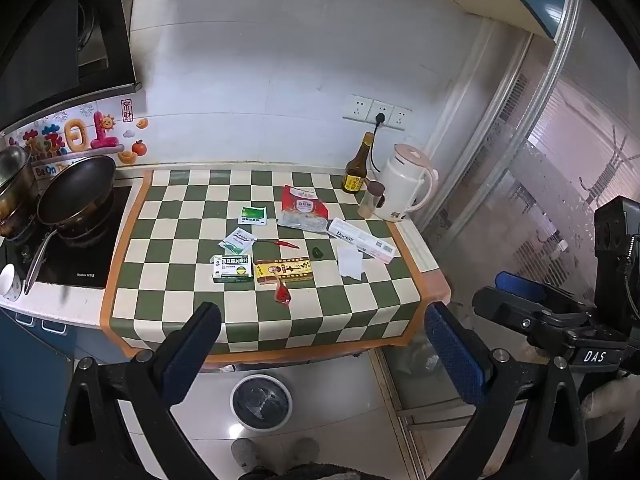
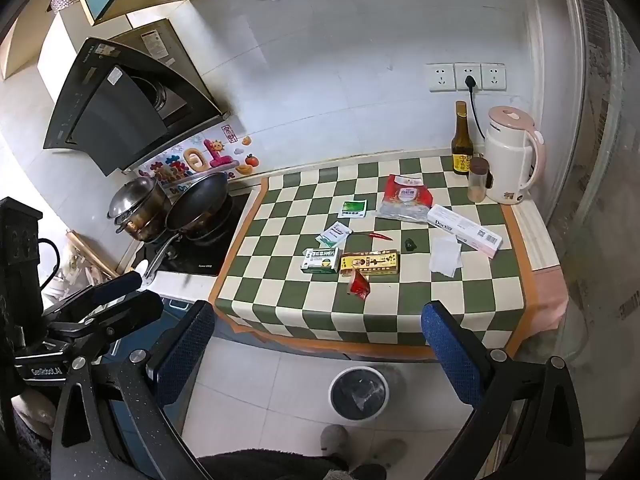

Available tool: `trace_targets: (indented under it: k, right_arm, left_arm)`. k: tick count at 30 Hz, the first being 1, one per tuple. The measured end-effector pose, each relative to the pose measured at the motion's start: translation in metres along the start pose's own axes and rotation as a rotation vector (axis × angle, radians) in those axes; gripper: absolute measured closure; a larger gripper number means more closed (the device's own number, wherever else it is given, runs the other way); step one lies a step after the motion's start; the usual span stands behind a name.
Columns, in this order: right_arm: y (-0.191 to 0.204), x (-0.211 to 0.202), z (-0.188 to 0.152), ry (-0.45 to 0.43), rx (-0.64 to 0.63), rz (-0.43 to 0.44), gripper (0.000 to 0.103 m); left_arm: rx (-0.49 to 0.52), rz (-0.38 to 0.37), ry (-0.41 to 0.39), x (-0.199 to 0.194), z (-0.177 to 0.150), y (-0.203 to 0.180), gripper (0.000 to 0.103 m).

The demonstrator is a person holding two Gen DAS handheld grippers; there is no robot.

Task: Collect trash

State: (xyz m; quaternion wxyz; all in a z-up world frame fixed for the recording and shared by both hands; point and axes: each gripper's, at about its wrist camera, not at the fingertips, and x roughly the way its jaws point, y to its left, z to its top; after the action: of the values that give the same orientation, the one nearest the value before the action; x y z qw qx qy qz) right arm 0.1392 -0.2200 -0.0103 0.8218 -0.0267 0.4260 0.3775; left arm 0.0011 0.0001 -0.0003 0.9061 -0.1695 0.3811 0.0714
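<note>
Trash lies on the green-checked counter mat (image 1: 192,312): a green-white box (image 1: 233,269), a yellow box (image 1: 283,271), a red wrapper (image 1: 282,294), two green-white sachets (image 1: 237,241), a red chilli (image 1: 285,244), a red-white bag (image 1: 303,209), a long white box (image 1: 361,239) and a white tissue (image 1: 350,262). A white bin (image 1: 261,402) with a black liner stands on the floor below the counter's front edge. My left gripper (image 1: 322,354) and right gripper (image 2: 318,350) are both open and empty, held back from the counter above the floor.
A stove with a black pan (image 1: 78,190) and a steel pot (image 2: 134,200) is at the left. A dark bottle (image 1: 357,168), a small jar (image 1: 372,199) and a white kettle (image 1: 406,184) stand at the back right. A glass door is at the right.
</note>
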Motion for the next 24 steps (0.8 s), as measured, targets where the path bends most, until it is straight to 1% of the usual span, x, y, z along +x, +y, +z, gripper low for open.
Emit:
trace_targets:
  k: [24]
  right_arm:
    - [0.0009, -0.0002, 0.0029, 0.009, -0.001, 0.007, 0.000]
  left_arm:
    - [-0.007, -0.008, 0.002, 0.0092, -0.0034, -0.0051, 0.000]
